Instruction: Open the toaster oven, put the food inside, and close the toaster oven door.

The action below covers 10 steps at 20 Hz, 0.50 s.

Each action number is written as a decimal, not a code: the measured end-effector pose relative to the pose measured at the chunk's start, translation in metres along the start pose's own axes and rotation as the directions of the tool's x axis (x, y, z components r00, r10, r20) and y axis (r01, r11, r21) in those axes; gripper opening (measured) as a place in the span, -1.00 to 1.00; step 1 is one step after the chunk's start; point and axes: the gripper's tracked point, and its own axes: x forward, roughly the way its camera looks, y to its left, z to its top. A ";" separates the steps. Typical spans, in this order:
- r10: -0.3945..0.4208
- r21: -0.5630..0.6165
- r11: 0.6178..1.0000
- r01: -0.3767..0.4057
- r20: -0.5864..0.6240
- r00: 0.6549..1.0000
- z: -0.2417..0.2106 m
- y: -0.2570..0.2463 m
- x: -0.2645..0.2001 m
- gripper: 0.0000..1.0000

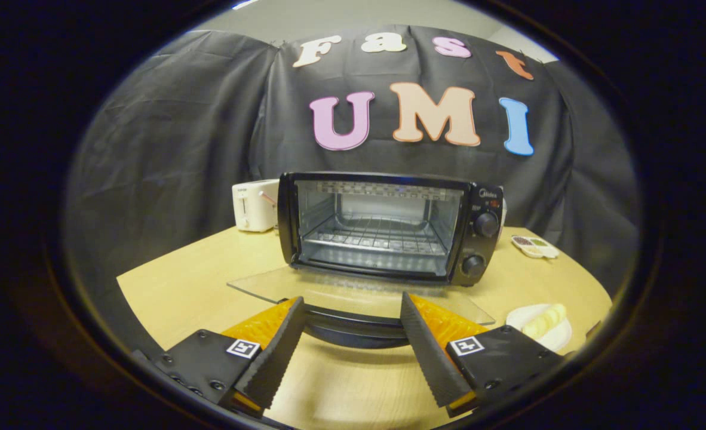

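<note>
The gripper (pixel 351 310) holds its fingers spread wide, gripping nothing; the dark handle (pixel 353 329) of the lowered glass door (pixel 329 289) lies between them; the food (pixel 544 321) sits on a white plate (pixel 559 337) beside the right finger; beyond, the toaster oven (pixel 389 227) stands open on the wooden table (pixel 198 269), rack (pixel 377 236) bare.

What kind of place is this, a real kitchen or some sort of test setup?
Likely a staged recording booth, not a kitchen: black cloth hangs as the wall behind a wooden table with a toaster oven, door down, and a plate of food. The gripper is open around the door's handle.
</note>
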 end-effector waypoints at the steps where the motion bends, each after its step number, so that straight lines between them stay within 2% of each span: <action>1: 0.008 0.020 1.000 -0.007 -0.017 1.000 -0.006 0.000 0.000 0.98; 3: 0.028 0.077 0.997 -0.025 -0.038 0.999 -0.014 0.000 0.004 1.00; 6: 0.018 0.130 0.991 -0.007 -0.080 0.997 -0.030 -0.007 0.011 1.00; 10: -0.002 0.105 0.994 0.007 -0.056 0.998 -0.031 -0.009 0.015 0.97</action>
